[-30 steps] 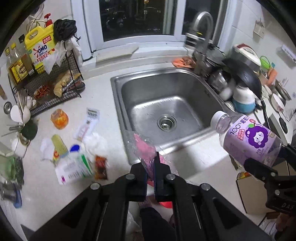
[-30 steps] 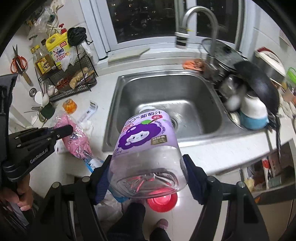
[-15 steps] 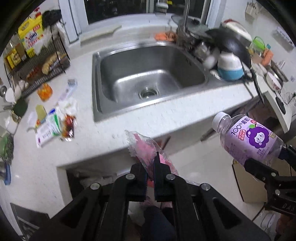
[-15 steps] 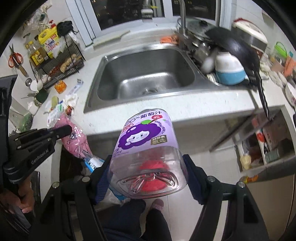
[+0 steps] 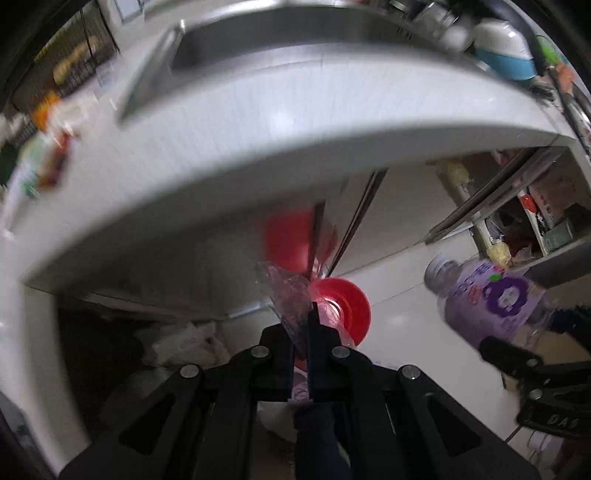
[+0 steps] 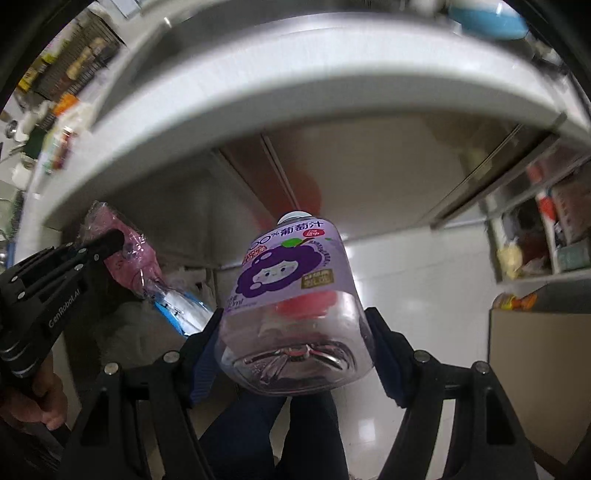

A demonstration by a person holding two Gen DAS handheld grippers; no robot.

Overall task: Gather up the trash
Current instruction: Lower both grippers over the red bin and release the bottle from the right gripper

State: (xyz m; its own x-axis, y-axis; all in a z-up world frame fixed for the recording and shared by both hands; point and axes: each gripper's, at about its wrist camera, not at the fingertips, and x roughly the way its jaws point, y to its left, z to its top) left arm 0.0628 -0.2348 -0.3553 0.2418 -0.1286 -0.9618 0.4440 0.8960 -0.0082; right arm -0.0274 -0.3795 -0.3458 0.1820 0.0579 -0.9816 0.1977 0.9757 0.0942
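The left gripper (image 5: 308, 321) is pinching hard, its jaws pressed almost together on a crinkly pink plastic wrapper (image 5: 286, 299) that is sticking up and out past the fingertips. In the right wrist view that same wrapper (image 6: 127, 251) is dangling off the tip of the left gripper (image 6: 110, 238), with a blue and white packet (image 6: 181, 310) showing just below it.

The right gripper (image 6: 295, 343) is clamping an empty juice bottle (image 6: 291, 295) across its clear lower body, jaws spread wide around it and pads pressing on both sides, purple grape label facing the camera, white cap pointing away. From the left wrist view, the bottle (image 5: 491, 302) is sitting off to the right, tilted, cap up and to the left.

Beyond both sets of fingers, a red bin (image 5: 347, 306) is standing on the pale tiled floor (image 5: 402, 295), right behind the wrapper. Above it the white countertop (image 5: 295, 129) is curving across the frame, blurred, with the steel sink (image 5: 258, 33) set into it and leftover litter (image 5: 44, 158) lying on its left end. Open shelving (image 5: 535, 221) is showing at right. The person's dark trouser legs (image 6: 273, 432) are showing beneath the bottle.
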